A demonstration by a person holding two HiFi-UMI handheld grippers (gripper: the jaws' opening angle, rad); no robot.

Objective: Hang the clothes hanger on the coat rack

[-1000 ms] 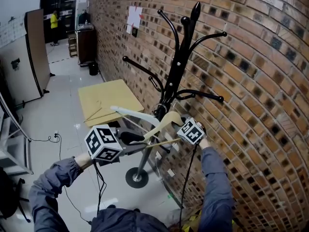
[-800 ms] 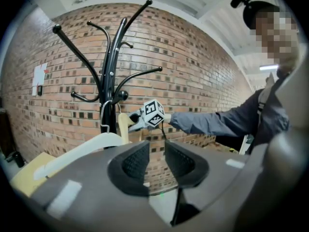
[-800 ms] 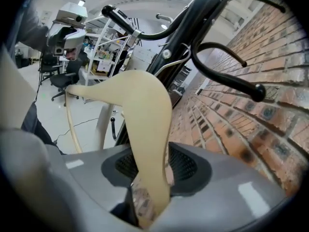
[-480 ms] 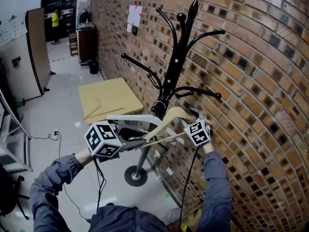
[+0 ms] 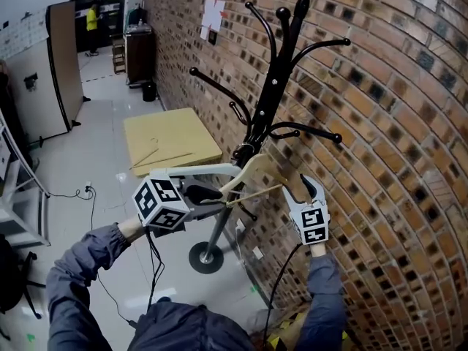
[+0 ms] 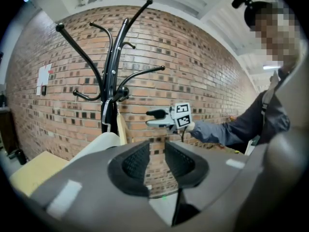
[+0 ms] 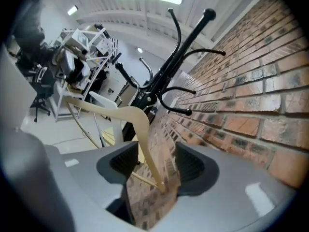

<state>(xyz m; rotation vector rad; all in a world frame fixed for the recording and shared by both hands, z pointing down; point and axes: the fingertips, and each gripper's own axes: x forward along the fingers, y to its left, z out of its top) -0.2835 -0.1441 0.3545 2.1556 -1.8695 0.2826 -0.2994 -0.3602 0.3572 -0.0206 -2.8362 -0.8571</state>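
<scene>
From the head view, shows a black coat rack (image 5: 276,79) upright close to a brick wall (image 5: 380,123), with a pale wooden hanger (image 5: 252,168) low against its pole, beneath the lowest arms; puts the left gripper (image 5: 207,194) just under the hanger's left arm, jaws pointing toward the pole; puts the right gripper (image 5: 302,189) at the hanger's right tip, jaws spread and pointing up beside the wall; sets a yellow-topped table (image 5: 172,134) farther back along the wall. From the left gripper view, shows the left gripper (image 6: 157,161) with jaws a little apart and only brickwork in the gap, clasping nothing; places the hanger (image 6: 120,129) just left of the left jaw, its metal hook (image 6: 103,114) up beside the coat rack (image 6: 112,66), though cannot tell whether the hook bears on an arm; catches the right gripper (image 6: 154,118) beyond, held out from a grey sleeve (image 6: 231,129). From the right gripper view, shows the right gripper (image 7: 154,166) with jaws wide apart, the hanger (image 7: 140,124) running down between them, its tip in the gap with room on either side, unpinched; sets the coat rack (image 7: 178,52) behind, rising beside the brick wall (image 7: 251,81).
</scene>
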